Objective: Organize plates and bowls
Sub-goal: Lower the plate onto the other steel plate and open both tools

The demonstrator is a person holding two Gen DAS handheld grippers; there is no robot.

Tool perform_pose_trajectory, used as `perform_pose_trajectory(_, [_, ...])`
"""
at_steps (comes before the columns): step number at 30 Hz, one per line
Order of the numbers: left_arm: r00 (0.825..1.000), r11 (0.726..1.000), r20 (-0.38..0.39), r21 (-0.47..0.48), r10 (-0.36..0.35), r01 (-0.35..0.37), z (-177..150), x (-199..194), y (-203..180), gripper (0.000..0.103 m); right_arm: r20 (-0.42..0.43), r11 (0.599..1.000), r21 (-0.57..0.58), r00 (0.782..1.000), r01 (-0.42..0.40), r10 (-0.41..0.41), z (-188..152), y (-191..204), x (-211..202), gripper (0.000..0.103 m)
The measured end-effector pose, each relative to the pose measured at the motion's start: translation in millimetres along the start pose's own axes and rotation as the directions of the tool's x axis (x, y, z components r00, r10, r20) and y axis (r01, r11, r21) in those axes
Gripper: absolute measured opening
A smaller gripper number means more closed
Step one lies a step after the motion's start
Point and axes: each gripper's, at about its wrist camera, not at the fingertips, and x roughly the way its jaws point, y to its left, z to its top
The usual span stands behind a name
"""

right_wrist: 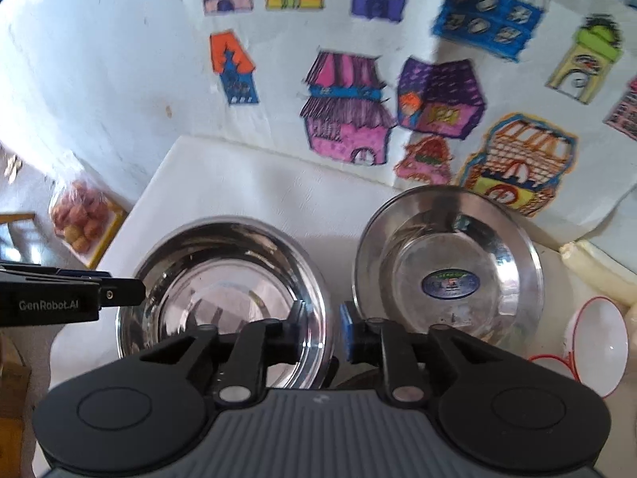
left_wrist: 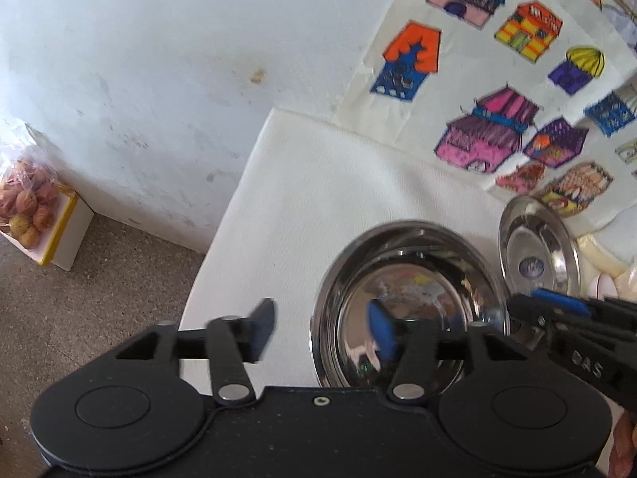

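1. A steel bowl (right_wrist: 225, 298) sits on the white tabletop (right_wrist: 258, 183), near its left edge.
2. Just to the right of it stands a steel plate (right_wrist: 450, 263) with a round blue sticker at its centre; the plate leans up against the wall behind, where a sheet of coloured house drawings (right_wrist: 358, 111) hangs.
3. The left gripper (left_wrist: 322, 330) straddles the bowl's left rim with its jaws apart: one blue finger stands outside the bowl over the tabletop, the other inside it, and neither pad presses on the rim.
4. The right gripper (right_wrist: 322, 330) is at the bowl's right rim, one finger inside the bowl and one outside, between bowl and plate. Its jaws are narrowly parted, with a gap visible beside the rim, so nothing is clamped.
5. A white bowl with a red rim (right_wrist: 597, 342) rests at the right, near the plate.
6. On the floor to the left, a bag of reddish fruit (left_wrist: 28, 203) lies on a white and yellow box.
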Motion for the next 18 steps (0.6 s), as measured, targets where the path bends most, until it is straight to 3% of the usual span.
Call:
perform_pose_trajectory(3, [1.000,1.000,0.019,0.003,0.008,-0.008,4,-4,-7,0.072,0.044,1.000,0.024,0.999,0.001,-0.002,-4,-6,-13,0.037])
perform_pose_trajectory(5, [0.999,0.999,0.038,0.009,0.030,-0.030,5,-6,-14,0.083,0.079,0.999,0.042,0.997,0.006,-0.010,-6,-12,-24,0.055])
perform_pose_trajectory(11, [0.995,0.997,0.068,0.040,0.068,-0.071,7,-8,-44,0.101,0.150,0.994,0.104,0.987,0.042,-0.057,-16,-38,-56,0.087])
perform_pose_trajectory(14, [0.995,0.996,0.076,0.051,0.071,-0.075,7,-7,-61,0.101,0.175,0.992,0.113,0.982,0.054,-0.074,-22,-53,-68,0.095])
perform_pose_trajectory(18, [0.992,0.995,0.113,0.080,0.057,-0.067,6,-5,-89,0.102,0.201,0.988,0.145,0.976,0.053,-0.082,-35,-79,-81,0.099])
